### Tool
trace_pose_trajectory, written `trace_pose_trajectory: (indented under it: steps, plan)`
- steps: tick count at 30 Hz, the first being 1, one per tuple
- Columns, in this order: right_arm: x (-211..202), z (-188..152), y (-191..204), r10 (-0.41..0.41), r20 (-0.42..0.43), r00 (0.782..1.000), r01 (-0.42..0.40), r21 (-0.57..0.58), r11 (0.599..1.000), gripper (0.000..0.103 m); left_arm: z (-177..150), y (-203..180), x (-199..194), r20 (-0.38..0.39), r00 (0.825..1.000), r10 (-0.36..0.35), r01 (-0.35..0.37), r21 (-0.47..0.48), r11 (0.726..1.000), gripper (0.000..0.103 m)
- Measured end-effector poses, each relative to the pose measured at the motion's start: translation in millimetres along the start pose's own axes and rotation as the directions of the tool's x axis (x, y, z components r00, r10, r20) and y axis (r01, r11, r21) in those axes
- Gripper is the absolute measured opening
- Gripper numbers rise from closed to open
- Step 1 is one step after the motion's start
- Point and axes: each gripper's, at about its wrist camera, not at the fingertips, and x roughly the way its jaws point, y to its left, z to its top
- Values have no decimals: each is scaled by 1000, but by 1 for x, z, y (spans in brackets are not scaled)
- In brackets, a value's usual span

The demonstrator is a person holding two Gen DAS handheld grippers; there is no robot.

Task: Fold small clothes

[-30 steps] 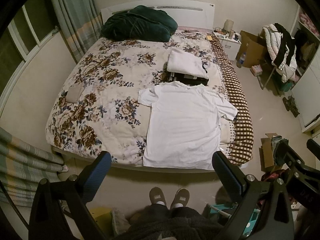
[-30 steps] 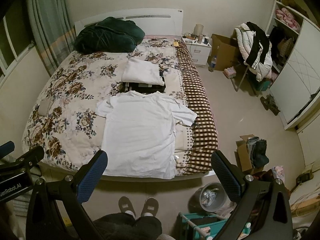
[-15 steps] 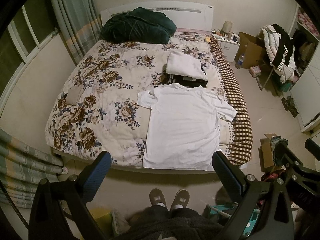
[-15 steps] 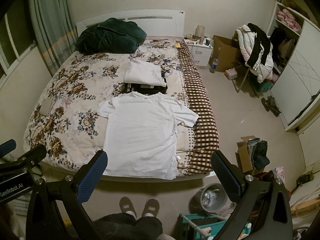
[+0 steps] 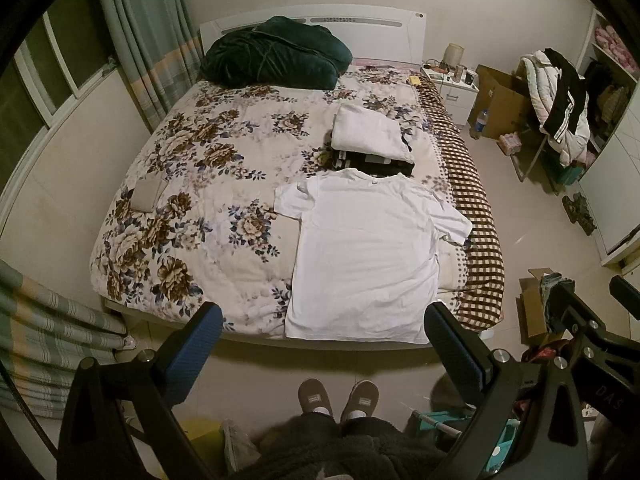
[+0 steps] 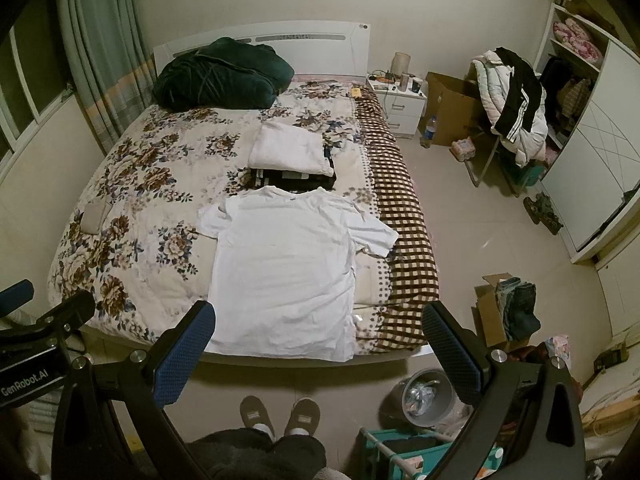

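A white T-shirt (image 5: 368, 256) lies flat and spread out, neck away from me, on the near right part of the bed; it also shows in the right wrist view (image 6: 288, 272). Behind it sits a stack of folded clothes, white on top of dark (image 5: 370, 138) (image 6: 290, 152). My left gripper (image 5: 322, 346) is open and empty, held above the floor in front of the bed's foot. My right gripper (image 6: 318, 346) is open and empty too, at the same height, to the right of the left one.
The bed has a floral quilt (image 5: 192, 184) and a brown checked blanket (image 5: 476, 216) along its right side. A dark green duvet (image 5: 276, 56) lies at the headboard. A small beige item (image 5: 148, 196) lies at the left. Boxes, a bin (image 6: 426, 396) and a clothes-laden chair (image 6: 516, 100) stand on the floor right.
Both grippers have drifted slightly back and up from the bed, so the bed sits a little further off. Jaws stay open. The T-shirt has not moved.
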Motion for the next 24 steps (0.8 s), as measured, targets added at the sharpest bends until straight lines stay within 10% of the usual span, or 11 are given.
trace_pose_trajectory:
  steps: [24]
  plan:
    - [-2, 0, 1, 0, -2, 1000, 0, 5, 1000, 103, 8, -4, -4, 5, 1000, -2, 2, 0, 1000, 103]
